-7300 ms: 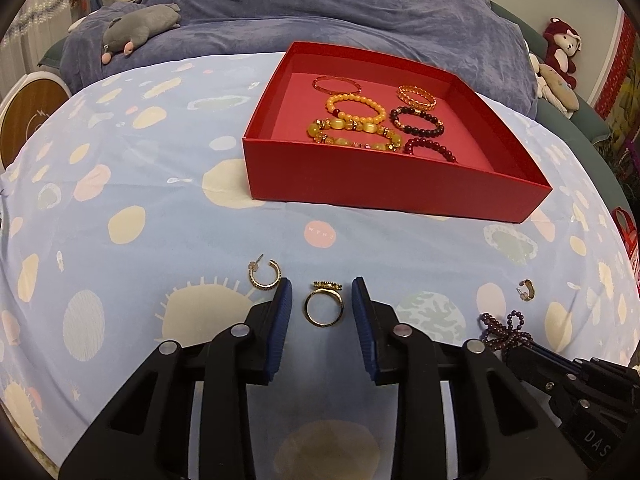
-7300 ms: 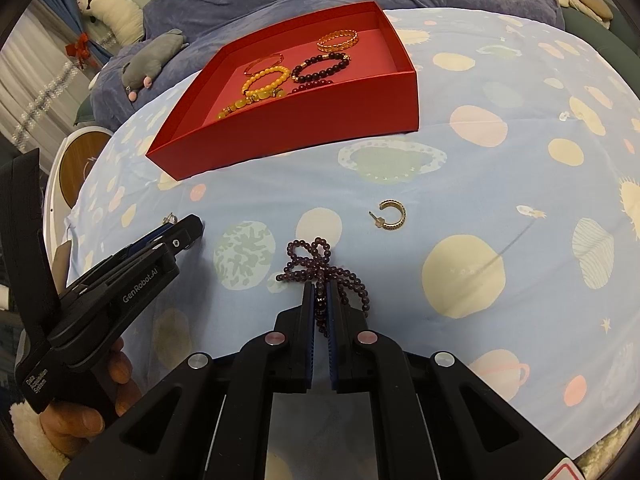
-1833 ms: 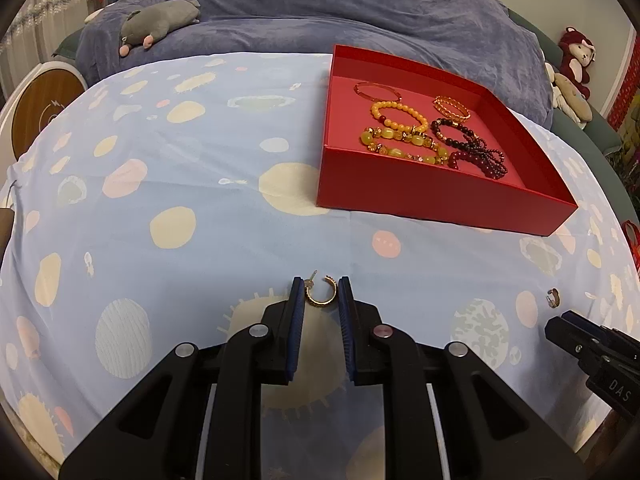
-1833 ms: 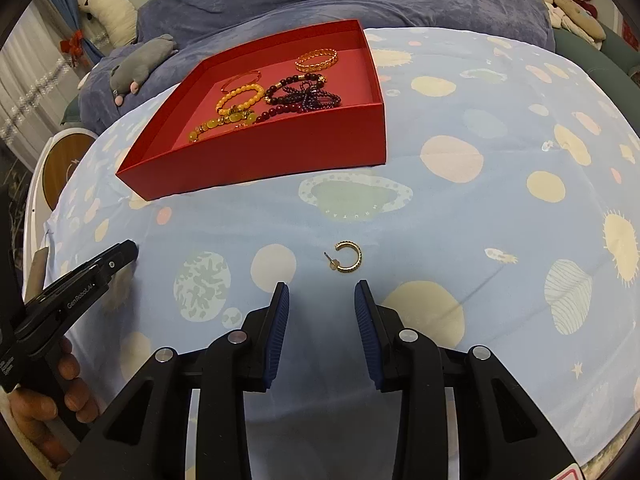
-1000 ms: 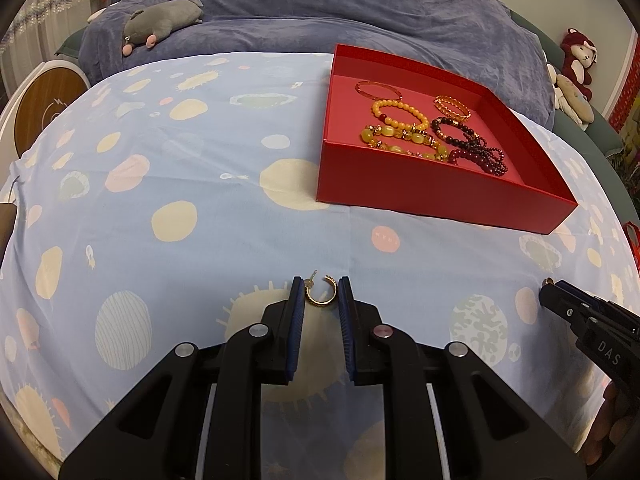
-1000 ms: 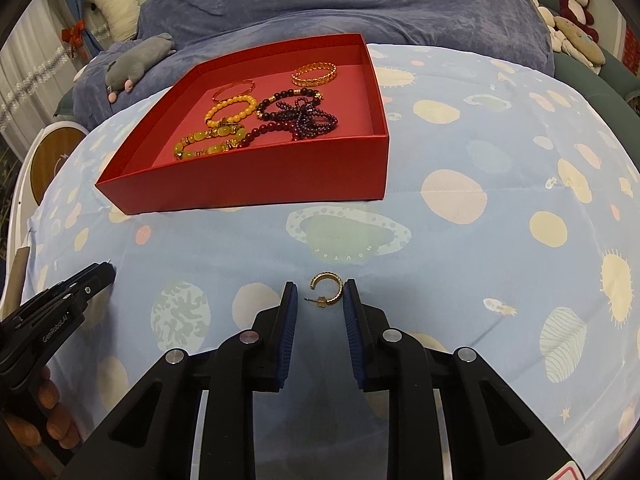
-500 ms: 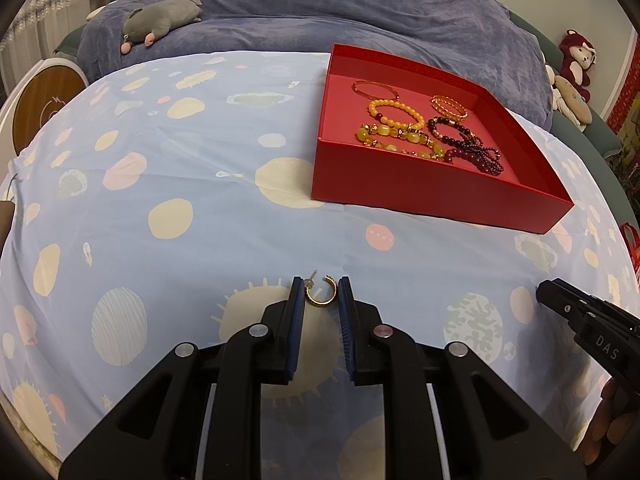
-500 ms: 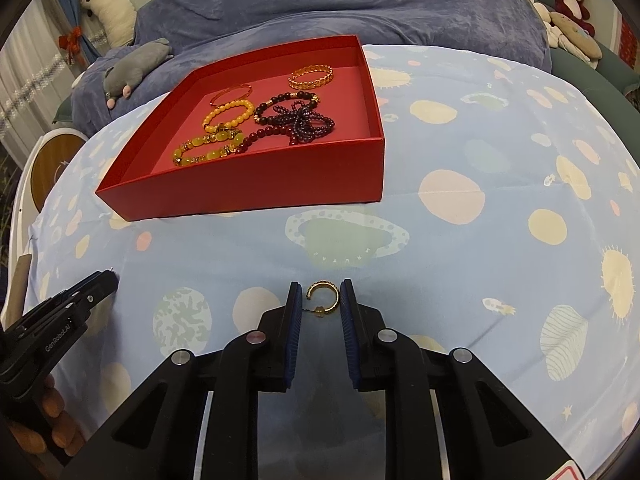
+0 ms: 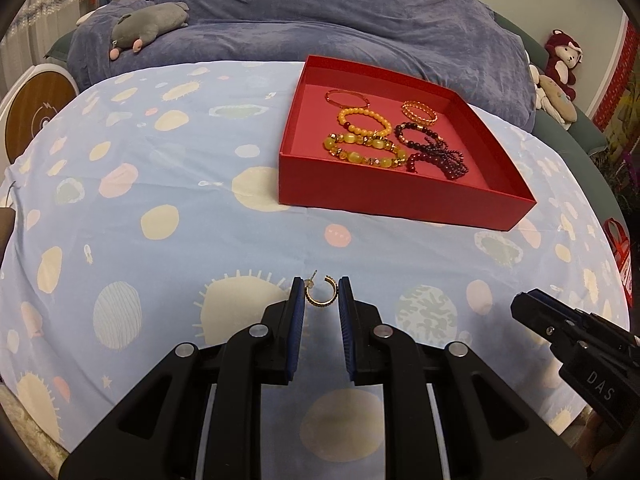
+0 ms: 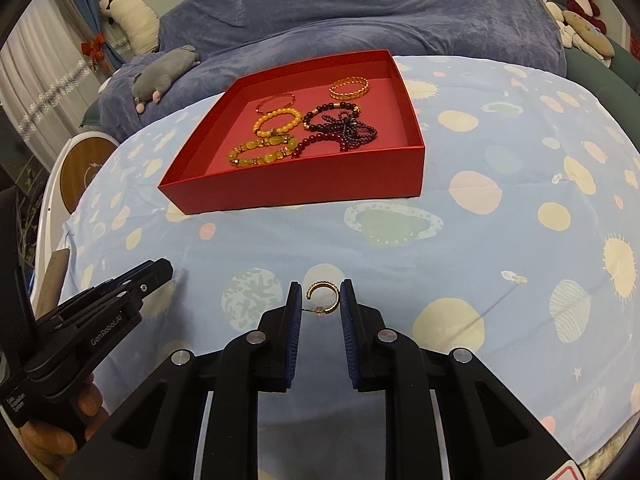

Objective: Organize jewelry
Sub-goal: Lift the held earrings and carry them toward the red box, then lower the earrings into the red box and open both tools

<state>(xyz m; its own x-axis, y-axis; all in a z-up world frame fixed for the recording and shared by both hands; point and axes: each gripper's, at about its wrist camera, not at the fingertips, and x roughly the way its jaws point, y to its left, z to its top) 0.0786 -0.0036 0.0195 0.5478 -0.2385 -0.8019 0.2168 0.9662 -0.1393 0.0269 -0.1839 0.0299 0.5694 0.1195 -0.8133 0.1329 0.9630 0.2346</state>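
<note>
My left gripper (image 9: 321,295) is shut on a gold hoop earring (image 9: 320,296), held between its blue pads above the spotted cloth. My right gripper (image 10: 320,300) is shut on a second gold hoop earring (image 10: 325,298), also lifted off the cloth. A red box (image 9: 404,206) lies ahead, seen also in the right wrist view (image 10: 304,190). It holds several bracelets: yellow bead ones (image 9: 362,120), a gold chain one (image 9: 419,111) and dark purple beads (image 9: 438,156). The right gripper's side shows at the left wrist view's lower right (image 9: 576,344).
A pale blue cloth with planet spots (image 9: 160,184) covers the round surface. A blue blanket (image 9: 320,20) with a grey plush toy (image 9: 148,24) lies behind. Stuffed toys (image 9: 560,64) sit at the far right. A round white and wood object (image 9: 36,116) stands at the left.
The right gripper closed on the second earring and lifted it. The left gripper stays shut on its earring and has drifted slightly. The purple bead string went into the box earlier.
</note>
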